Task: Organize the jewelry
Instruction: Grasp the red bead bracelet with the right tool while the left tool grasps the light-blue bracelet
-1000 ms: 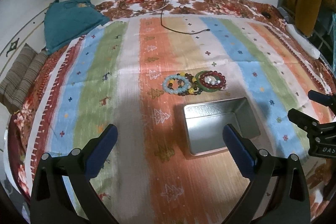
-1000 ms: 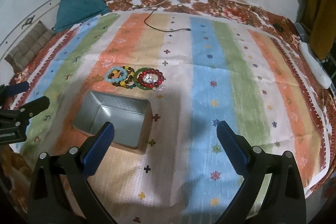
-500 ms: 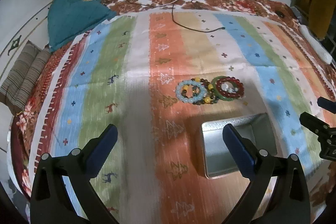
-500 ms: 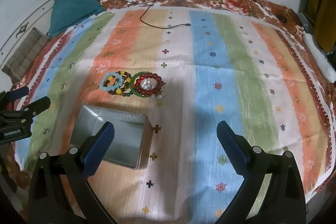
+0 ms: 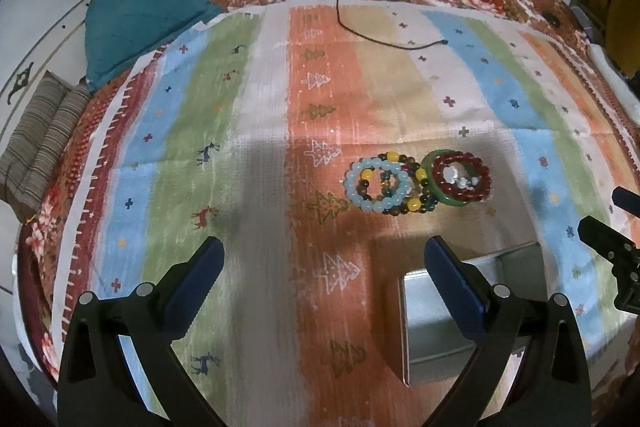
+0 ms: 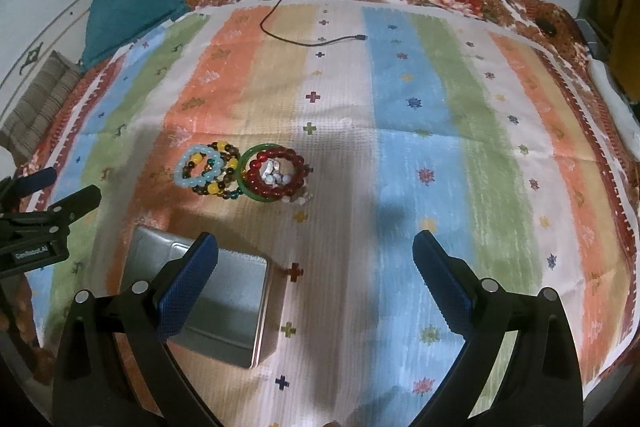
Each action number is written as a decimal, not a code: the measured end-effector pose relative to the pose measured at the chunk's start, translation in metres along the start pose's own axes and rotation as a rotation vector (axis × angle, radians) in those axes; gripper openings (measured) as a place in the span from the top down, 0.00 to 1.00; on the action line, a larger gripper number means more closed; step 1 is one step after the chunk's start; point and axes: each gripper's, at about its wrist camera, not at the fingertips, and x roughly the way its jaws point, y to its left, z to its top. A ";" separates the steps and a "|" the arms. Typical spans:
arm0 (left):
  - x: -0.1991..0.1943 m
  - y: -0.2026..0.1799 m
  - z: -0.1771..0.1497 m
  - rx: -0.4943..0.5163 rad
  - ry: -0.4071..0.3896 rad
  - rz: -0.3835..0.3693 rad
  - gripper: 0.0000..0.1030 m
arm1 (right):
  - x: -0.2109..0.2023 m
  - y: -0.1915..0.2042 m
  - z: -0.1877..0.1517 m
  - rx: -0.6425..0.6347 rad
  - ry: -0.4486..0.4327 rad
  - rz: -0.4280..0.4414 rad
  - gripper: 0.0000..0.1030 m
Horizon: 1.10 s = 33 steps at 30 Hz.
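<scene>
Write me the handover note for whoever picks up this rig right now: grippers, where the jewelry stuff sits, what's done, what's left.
Left gripper: jaws wide open, holding nothing, over the striped cloth.
Right gripper: jaws wide open, holding nothing.
Jewelry: all in one cluster on the cloth. The pale blue bead bracelet overlaps a dark and yellow bead bracelet; beside them, the green bangle lies with a red bead bracelet and small pale pieces inside it.
Metal tin: open, on the cloth nearer the grippers than the cluster; nothing visible inside.
Done: nothing placed yet.
Left: move every piece into the tin.

Striped cloth (image 6: 404, 163) on bed w/ bracelets (image 6: 240, 171), tin (image 6: 224, 311), cable (image 6: 308, 41).
</scene>
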 end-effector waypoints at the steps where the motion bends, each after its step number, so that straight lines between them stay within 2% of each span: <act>1: 0.003 0.000 0.001 0.000 0.005 0.000 0.05 | 0.003 0.000 0.002 -0.004 0.005 -0.003 0.04; 12: 0.028 0.001 0.019 0.005 0.020 0.015 0.05 | 0.029 -0.002 0.016 -0.006 0.044 -0.016 0.04; 24: 0.062 0.007 0.034 -0.010 0.081 -0.009 0.05 | 0.063 -0.005 0.030 -0.004 0.101 -0.038 0.04; 33: 0.090 0.005 0.041 0.012 0.117 0.007 0.06 | 0.084 0.000 0.040 -0.029 0.135 -0.046 0.04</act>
